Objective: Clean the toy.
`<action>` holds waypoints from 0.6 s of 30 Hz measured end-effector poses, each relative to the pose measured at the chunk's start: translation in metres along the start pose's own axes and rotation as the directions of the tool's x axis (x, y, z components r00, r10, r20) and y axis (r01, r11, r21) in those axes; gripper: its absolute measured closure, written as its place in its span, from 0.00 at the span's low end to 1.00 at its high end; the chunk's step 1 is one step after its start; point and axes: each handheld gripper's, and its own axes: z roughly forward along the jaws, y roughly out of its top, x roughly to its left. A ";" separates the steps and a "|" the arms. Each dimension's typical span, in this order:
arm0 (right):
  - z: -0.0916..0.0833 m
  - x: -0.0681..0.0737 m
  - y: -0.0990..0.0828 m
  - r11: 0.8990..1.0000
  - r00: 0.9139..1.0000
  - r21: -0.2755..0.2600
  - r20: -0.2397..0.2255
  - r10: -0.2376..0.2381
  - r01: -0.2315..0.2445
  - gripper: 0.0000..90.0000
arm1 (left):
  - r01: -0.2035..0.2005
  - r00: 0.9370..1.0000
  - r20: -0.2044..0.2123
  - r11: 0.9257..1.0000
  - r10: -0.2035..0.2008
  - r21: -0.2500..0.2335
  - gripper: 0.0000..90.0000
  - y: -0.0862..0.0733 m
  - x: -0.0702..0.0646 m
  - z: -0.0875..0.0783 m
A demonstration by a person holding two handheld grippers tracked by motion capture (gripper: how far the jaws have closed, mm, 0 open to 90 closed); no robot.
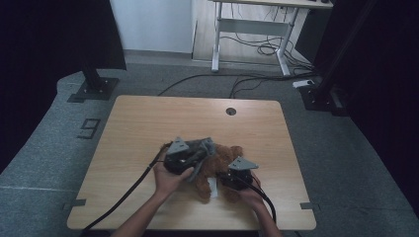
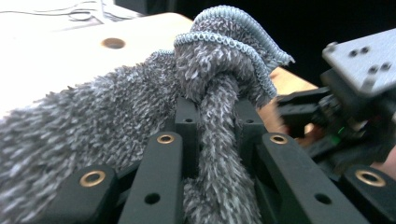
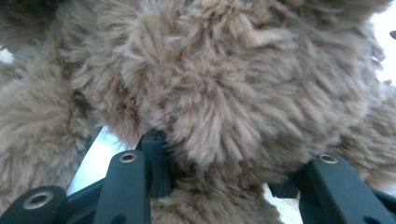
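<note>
My left gripper (image 2: 215,140) had its jaws drawn in tight on a strand of grey fuzzy knitted cloth (image 2: 140,112), a scarf-like piece with a ribbed edge; in the left gripper view the strand ran up between the two black jaws to a knot or bunched fold just above them, and the rest of the cloth spread off to the left over the wooden table (image 2: 56,51). From the high view I saw that same left gripper (image 1: 184,157) near the middle of the table (image 1: 148,123), with the grey cloth (image 1: 203,148) draped beside and over it, touching the brown plush toy (image 1: 220,163) at its upper left. My right gripper (image 3: 224,186) was set into the toy's fur (image 3: 224,93): a thick lobe of brown plush sat between its jaws, which stood part-way in, and the fur bulged over both of them, so I read them as pinching the toy. In the high view the right gripper (image 1: 240,177) lay at the toy's right side, low on its body, with my hand behind it. The toy lay on the table slightly right of centre, toward my edge, between the two grippers. I saw no containers on the table.
</note>
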 end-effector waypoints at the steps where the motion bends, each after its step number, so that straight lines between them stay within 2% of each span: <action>1: 0.000 0.002 0.000 1.000 1.000 0.002 0.001 -0.007 0.007 0.57 | 0.000 1.000 0.004 1.000 0.000 0.009 0.84 0.001 -0.003 0.006; 3: -0.001 0.003 -0.001 1.000 1.000 0.010 0.006 -0.012 0.012 0.57 | 0.015 1.000 0.003 1.000 -0.015 0.013 0.84 -0.001 -0.008 0.022; 5: -0.001 0.001 -0.003 1.000 1.000 0.014 -0.001 0.001 -0.001 0.58 | 0.010 1.000 -0.008 1.000 -0.010 0.007 0.84 -0.003 -0.009 0.025; 7: -0.002 -0.002 -0.004 1.000 1.000 0.008 -0.017 0.022 -0.022 0.58 | -0.004 1.000 -0.015 1.000 0.004 0.005 0.84 -0.005 -0.009 0.022; 9: -0.002 -0.001 -0.004 1.000 1.000 0.007 -0.020 0.012 -0.012 0.58 | -0.026 0.999 -0.026 1.000 0.026 0.006 0.84 -0.005 -0.010 0.017; 11: -0.003 -0.002 -0.004 1.000 1.000 0.006 -0.024 0.009 -0.009 0.59 | -0.024 0.999 -0.031 1.000 0.024 -0.002 0.84 -0.004 -0.010 0.009; 12: -0.003 -0.002 -0.004 1.000 1.000 0.005 -0.026 0.014 -0.013 0.58 | -0.030 0.999 -0.026 1.000 0.030 -0.009 0.84 -0.002 -0.012 0.006; 15: -0.003 -0.002 -0.004 1.000 0.999 0.002 -0.028 0.018 -0.018 0.58 | -0.054 0.998 0.028 0.998 0.055 -0.039 0.84 0.001 -0.026 0.004; 18: -0.003 -0.003 -0.004 1.000 0.999 0.003 -0.035 0.024 -0.024 0.58 | -0.073 0.996 0.051 0.997 0.074 -0.018 0.84 -0.002 -0.036 0.017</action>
